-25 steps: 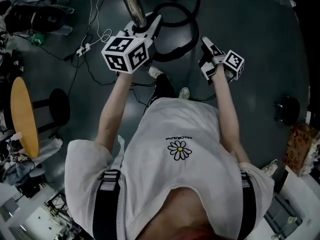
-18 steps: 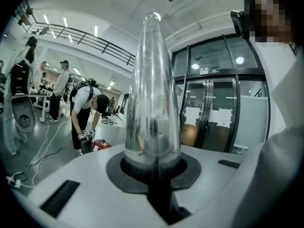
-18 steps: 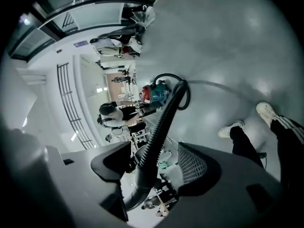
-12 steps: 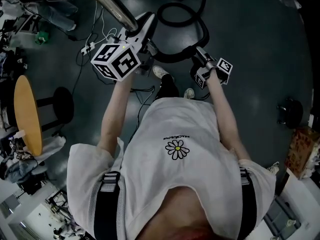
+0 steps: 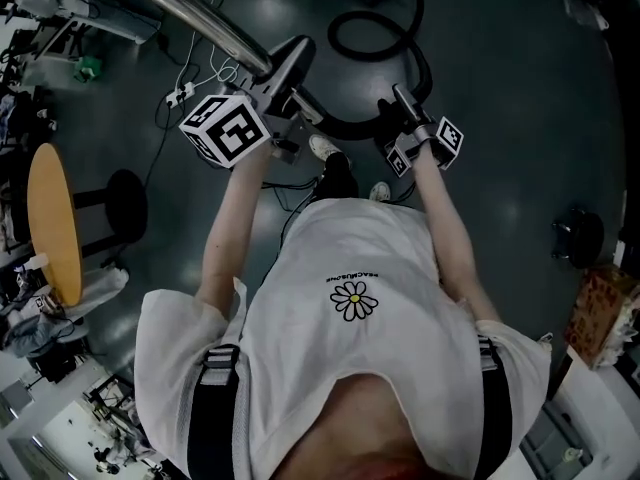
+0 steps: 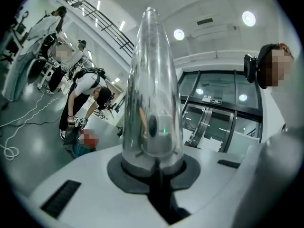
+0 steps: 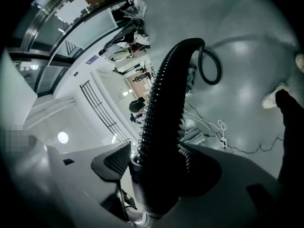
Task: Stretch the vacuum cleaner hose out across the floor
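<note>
L gripper [image 6: 153, 169]: jaws closed hard round a shiny metal vacuum tube [image 6: 152, 89], which runs straight out ahead of the tips, roughly level.

R gripper [image 7: 156, 172]: jaws wide but filled, pads bearing on the smooth cuff end of the black ribbed hose [image 7: 164, 89].

From the R jaws the hose runs forward, arcs over, then curls into a loop on the dark floor [image 5: 520, 98] well ahead of both grippers. It also appears to bend across toward the L gripper, so the two seem to hold either end of one short span. Not yet stretched: most of it lies coiled.

Handling, as judged: the hose looks light, soft & springy, likely to pull back into its coil. The ribs give good bite, but squeezing mid-length would flatten it, so the stiff cuff is the better hold. The tube is rigid, polished, prob. slippery; grip it near its joint w/ the hose, not far out.
</note>
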Available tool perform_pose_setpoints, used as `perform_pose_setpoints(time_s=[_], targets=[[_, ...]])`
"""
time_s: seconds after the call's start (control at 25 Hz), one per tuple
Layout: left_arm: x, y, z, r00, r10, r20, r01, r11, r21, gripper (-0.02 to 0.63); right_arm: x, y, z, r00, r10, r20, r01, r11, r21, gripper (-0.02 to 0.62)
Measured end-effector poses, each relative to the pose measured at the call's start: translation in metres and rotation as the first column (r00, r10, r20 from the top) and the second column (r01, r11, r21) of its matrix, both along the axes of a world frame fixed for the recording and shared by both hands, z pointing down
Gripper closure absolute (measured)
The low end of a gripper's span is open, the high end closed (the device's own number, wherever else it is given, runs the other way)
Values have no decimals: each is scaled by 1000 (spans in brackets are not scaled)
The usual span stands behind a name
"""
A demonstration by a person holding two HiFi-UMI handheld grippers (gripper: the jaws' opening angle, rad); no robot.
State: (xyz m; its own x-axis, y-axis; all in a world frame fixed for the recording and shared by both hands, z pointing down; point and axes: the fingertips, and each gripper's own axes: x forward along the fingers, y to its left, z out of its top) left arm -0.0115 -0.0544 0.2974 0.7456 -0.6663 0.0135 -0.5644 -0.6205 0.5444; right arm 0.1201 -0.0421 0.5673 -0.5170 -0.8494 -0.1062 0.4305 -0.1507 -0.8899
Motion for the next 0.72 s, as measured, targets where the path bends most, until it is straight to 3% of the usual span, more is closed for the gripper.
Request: perform_pose_setpoints(time_s=[0.12, 0.2, 0.28, 0.4, 0.44, 0.48, 0.52, 0.72], targets=[[-4, -2, -3, 999, -21, -37, 20, 1000, -19, 560, -21, 18, -24, 987, -78, 138, 68, 995, 71, 275], [-9, -4, 0, 997, -56, -57, 54, 998, -28, 560, -52, 33, -55, 951, -182, 249, 144, 976, 165, 275], [-14, -4, 4, 993, -93, -70, 91, 995, -32, 560, -73, 38, -73, 940, -210, 270, 160, 968, 194, 275], [-5, 0, 10, 994, -82, -72, 80, 997, -20, 560, -55, 26, -61, 978, -36, 207, 24, 998, 59, 291], [3, 3, 12, 996, -61, -68, 60, 998, -20, 560, -42, 23, -56, 981, 27, 192, -31, 999, 17, 363], [11, 4, 15, 997, -38, -63, 36, 999, -28, 558, -28, 21, -53, 980, 86, 180, -85, 996, -14, 478], [18, 4, 17, 998, -21, -60, 19, 999, -45, 557, -13, 19, -53, 976, 138, 167, -135, 990, -29, 500], [39, 8, 18, 991, -8, -132, -3, 996, -88, 545, 46, 6, -80, 938, 316, 145, -323, 946, 26, 512]])
